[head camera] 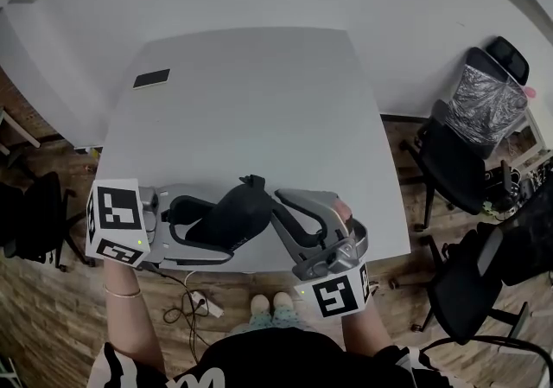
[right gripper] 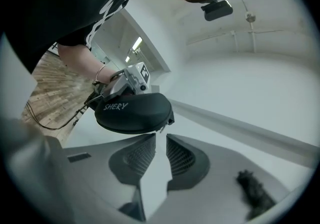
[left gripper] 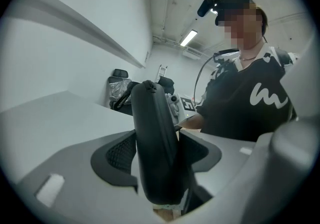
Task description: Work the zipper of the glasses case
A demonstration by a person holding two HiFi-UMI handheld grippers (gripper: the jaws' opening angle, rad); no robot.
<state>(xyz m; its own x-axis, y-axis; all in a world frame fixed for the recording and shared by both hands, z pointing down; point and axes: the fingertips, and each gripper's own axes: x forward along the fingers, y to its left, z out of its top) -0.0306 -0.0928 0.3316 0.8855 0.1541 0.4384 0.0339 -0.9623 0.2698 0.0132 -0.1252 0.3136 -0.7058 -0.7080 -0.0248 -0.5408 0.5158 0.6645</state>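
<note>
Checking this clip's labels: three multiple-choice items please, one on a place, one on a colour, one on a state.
1. The flat black object lies: A near the far left corner of the table; B under the case; C on a shelf.
2. The glasses case is: A red; B black; C white.
3. The left gripper is: A empty; B clamped on the case; C lying flat on the table.
A: it sits near that corner. B: its shell is black. B: both pads press its sides.
</note>
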